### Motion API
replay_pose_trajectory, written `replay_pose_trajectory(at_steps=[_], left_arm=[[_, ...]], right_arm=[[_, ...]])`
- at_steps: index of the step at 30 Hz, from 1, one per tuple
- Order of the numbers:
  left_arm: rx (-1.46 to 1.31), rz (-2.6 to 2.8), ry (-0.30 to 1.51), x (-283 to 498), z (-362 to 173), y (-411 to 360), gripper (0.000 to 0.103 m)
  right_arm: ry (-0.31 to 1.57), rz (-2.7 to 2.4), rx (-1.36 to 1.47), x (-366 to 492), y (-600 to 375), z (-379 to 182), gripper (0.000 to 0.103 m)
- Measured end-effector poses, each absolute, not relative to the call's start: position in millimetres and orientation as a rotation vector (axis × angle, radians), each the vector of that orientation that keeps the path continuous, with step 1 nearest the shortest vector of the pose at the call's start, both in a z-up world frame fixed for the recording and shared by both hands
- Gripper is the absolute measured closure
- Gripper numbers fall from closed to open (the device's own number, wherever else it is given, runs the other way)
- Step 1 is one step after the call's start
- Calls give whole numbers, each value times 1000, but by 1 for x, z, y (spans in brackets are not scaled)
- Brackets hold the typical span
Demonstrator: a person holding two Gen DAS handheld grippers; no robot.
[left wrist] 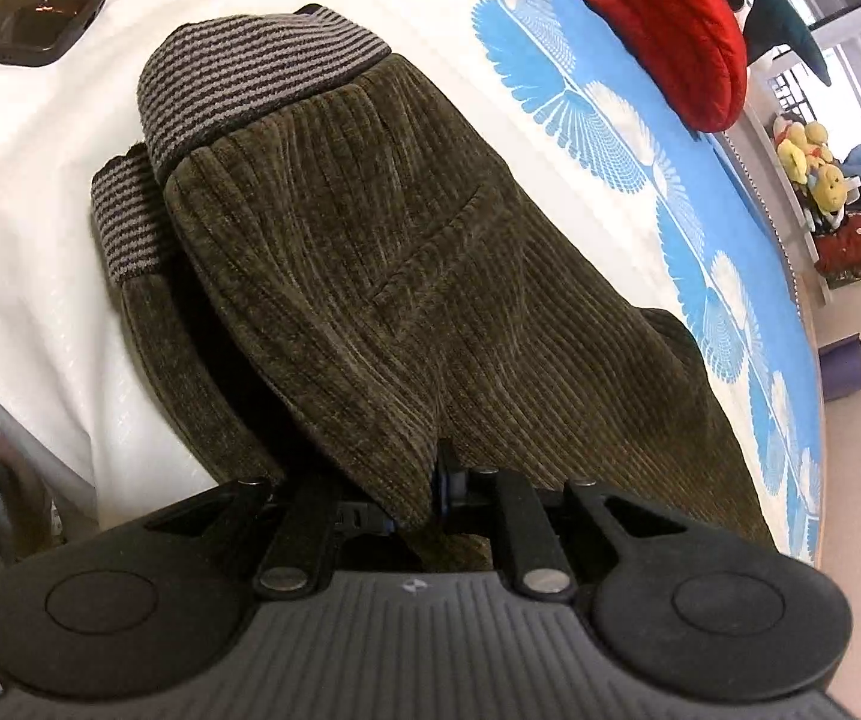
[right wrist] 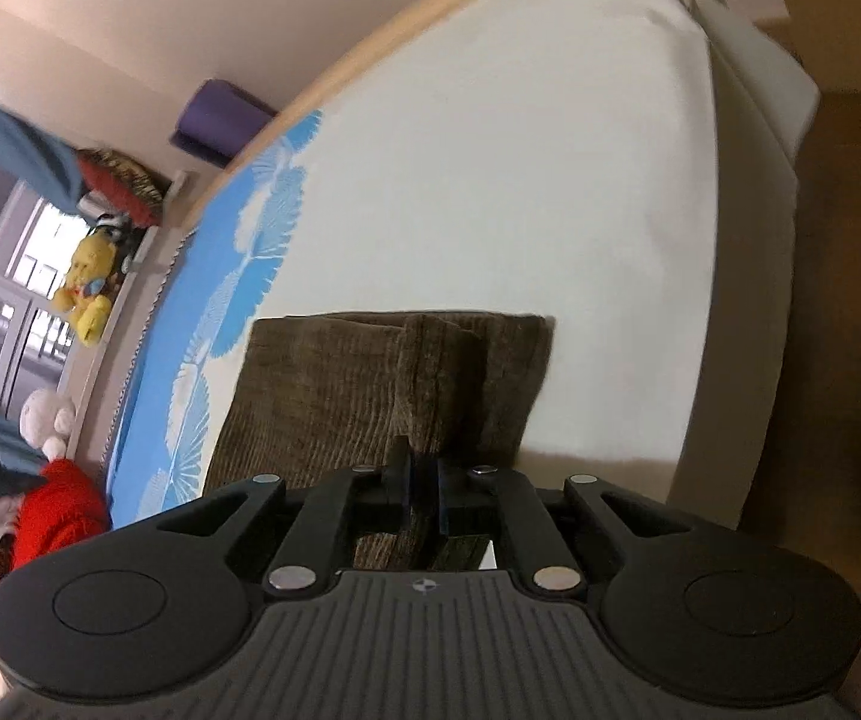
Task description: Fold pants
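Note:
Olive-brown corduroy pants (left wrist: pixel 382 276) with a grey-and-black striped waistband (left wrist: pixel 250 78) and a striped cuff (left wrist: pixel 130 216) lie folded over on the bed's white sheet (left wrist: pixel 28 228). My left gripper (left wrist: pixel 424 492) is shut on a fold of the pants at their near edge, and the cloth drapes over its fingers. In the right wrist view the pants (right wrist: pixel 334 390) show as a folded corduroy block, and my right gripper (right wrist: pixel 424 498) is shut on a raised ridge of that cloth. The fingertips of both grippers are partly hidden by fabric.
A black phone (left wrist: pixel 22 15) lies on the sheet at far left. A red padded garment (left wrist: pixel 658 18) sits on the blue feather-print cover (left wrist: pixel 700 228). Stuffed toys (right wrist: pixel 85 288) sit on a shelf by the window. The bed's edge (right wrist: pixel 748 360) drops to a wooden floor.

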State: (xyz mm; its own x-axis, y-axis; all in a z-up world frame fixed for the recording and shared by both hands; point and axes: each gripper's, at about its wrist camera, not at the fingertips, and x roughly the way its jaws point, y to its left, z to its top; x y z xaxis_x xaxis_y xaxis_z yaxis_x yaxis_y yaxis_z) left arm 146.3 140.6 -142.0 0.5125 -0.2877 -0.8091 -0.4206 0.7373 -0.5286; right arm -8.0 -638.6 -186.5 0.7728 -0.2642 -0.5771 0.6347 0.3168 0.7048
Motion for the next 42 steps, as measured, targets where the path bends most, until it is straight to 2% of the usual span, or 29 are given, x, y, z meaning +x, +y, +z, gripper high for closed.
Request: replay_pose_trajectory(at_steps=[10, 17, 19, 21, 22, 23, 24, 25, 26, 34, 37, 39, 42], left_arm=[[-755, 40, 986, 141, -104, 138, 90], [-766, 79, 1074, 142, -147, 138, 88], [-781, 69, 1065, 141, -147, 140, 87], [-768, 48, 1067, 141, -144, 142, 78], [-766, 34, 1068, 139, -141, 144, 74], [-765, 27, 1066, 137, -139, 145, 61], [-755, 30, 1062, 134, -136, 146, 40], [-730, 55, 1054, 129, -131, 148, 29], [-706, 74, 1035, 125, -125, 148, 17], [-616, 193, 897, 105, -94, 183, 18], [-566, 234, 868, 111, -94, 188, 29], [-512, 273, 886, 118, -98, 188, 44], [-473, 329, 963, 126, -117, 192, 45]], right_arm=[[306, -581, 1046, -7, -639, -142, 97], [408, -656, 1089, -13, -644, -195, 98], [364, -631, 1118, -18, -645, -200, 96], [362, -617, 1165, -24, -648, -198, 87], [386, -644, 1171, -28, -650, -195, 67], [374, -649, 1165, -33, -650, -192, 57], [379, -672, 1150, -37, -649, -188, 48], [393, -722, 1129, -42, -646, -184, 29], [402, -769, 1099, -47, -642, -179, 22], [311, -508, 933, -25, -573, -102, 23], [324, -265, 827, 16, -510, -69, 23], [372, -80, 755, 48, -455, -55, 23], [487, 161, 655, 90, -365, -48, 29]])
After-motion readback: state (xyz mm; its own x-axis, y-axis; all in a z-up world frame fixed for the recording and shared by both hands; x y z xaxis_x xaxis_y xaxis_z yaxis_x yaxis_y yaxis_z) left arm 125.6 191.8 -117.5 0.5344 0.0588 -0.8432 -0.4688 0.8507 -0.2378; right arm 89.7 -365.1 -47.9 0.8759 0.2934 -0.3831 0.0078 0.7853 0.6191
